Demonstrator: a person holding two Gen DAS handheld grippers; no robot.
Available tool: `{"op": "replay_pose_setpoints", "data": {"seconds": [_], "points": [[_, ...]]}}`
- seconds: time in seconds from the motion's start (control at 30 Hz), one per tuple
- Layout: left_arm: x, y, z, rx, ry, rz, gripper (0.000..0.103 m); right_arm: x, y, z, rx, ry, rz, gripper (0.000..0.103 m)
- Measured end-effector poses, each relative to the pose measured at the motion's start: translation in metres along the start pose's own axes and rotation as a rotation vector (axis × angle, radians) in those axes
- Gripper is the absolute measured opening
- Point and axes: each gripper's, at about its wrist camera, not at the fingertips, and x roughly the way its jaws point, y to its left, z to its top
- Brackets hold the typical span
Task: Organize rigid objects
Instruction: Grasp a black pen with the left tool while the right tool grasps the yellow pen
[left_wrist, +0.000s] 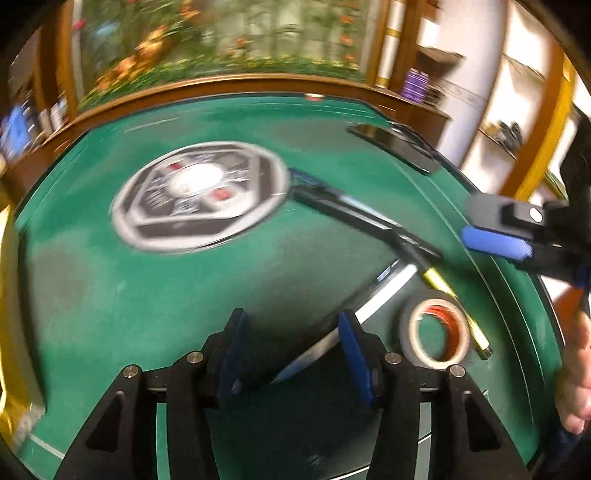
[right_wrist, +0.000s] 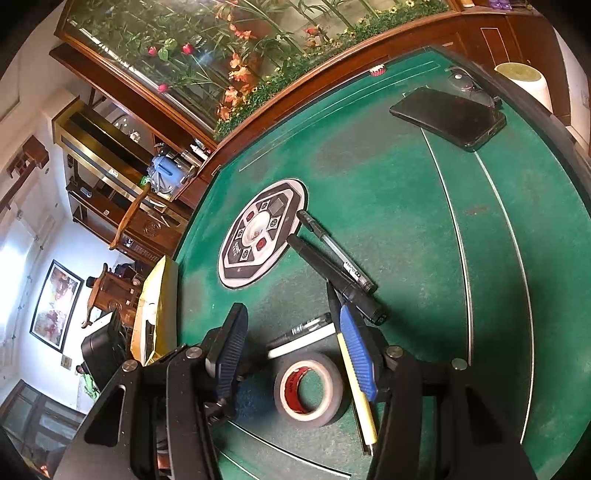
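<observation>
On the green felt table (right_wrist: 406, 192) lie several pens and a roll of tape. My left gripper (left_wrist: 291, 332) is open low over the felt, and a white pen (left_wrist: 384, 291) runs slantwise under its right finger. The tape roll (left_wrist: 434, 334) and a yellow pen (left_wrist: 461, 317) lie just right of it. My right gripper (right_wrist: 293, 350) is open too, with the tape roll (right_wrist: 308, 387) on the felt between its fingers, untouched. The yellow pen (right_wrist: 364, 410) passes beneath its right finger. Two black pens (right_wrist: 332, 266) lie side by side beyond, and the white pen (right_wrist: 303, 341) lies near the tape.
A round black-and-white disc (right_wrist: 262, 232) sits mid-table. A black phone (right_wrist: 448, 116) and glasses (right_wrist: 465, 83) lie at the far right edge. The right gripper (left_wrist: 476, 225) and a hand (left_wrist: 576, 387) show at the right of the left wrist view. A wooden ledge with flowers borders the far side.
</observation>
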Motion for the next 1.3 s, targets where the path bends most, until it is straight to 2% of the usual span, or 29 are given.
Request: {"op": "replay_pose_setpoints", "data": {"seconds": [0.1,0.23,0.3,0.4,0.57,0.67,0.73,0.9,0.97,1.1,1.2,1.3], "points": [[-0.011,0.021,-0.009,-0.061,0.003,0.033,0.052,-0.001,0.001,0.000,0.000,-0.006,0.000,0.051],[-0.032,0.050,-0.017,-0.164,-0.005,-0.113,0.052,-0.003,0.003,-0.001,-0.007,-0.020,-0.005,0.051],[-0.044,0.055,-0.015,-0.167,-0.037,-0.131,0.052,-0.003,0.004,-0.001,-0.010,-0.024,-0.009,0.051],[-0.055,0.059,-0.011,-0.144,-0.072,-0.112,0.052,0.000,0.003,-0.001,-0.008,-0.018,-0.007,0.051],[-0.042,0.048,0.003,-0.084,-0.048,-0.129,0.052,0.001,0.004,-0.001,-0.009,-0.017,-0.002,0.051],[-0.028,0.027,0.007,0.000,-0.022,-0.147,0.052,0.002,0.003,-0.002,-0.007,-0.016,-0.004,0.051],[-0.016,0.007,0.010,0.092,0.004,-0.146,0.052,0.003,0.001,-0.002,0.002,-0.013,-0.005,0.051],[0.007,-0.024,0.020,0.210,0.056,-0.136,0.052,0.002,0.000,-0.002,0.010,-0.012,0.005,0.051],[0.014,-0.029,0.025,0.224,0.069,-0.119,0.051,0.002,0.001,-0.002,0.006,-0.012,0.008,0.051],[0.010,-0.027,0.031,0.200,0.068,-0.200,0.051,0.000,-0.002,-0.001,0.017,-0.012,0.011,0.051],[0.013,-0.023,0.034,0.205,0.075,-0.168,0.051,-0.002,-0.003,-0.001,0.026,-0.018,0.016,0.051],[0.021,-0.025,0.034,0.229,0.100,-0.161,0.040,-0.002,-0.002,-0.001,0.022,-0.015,0.018,0.051]]}}
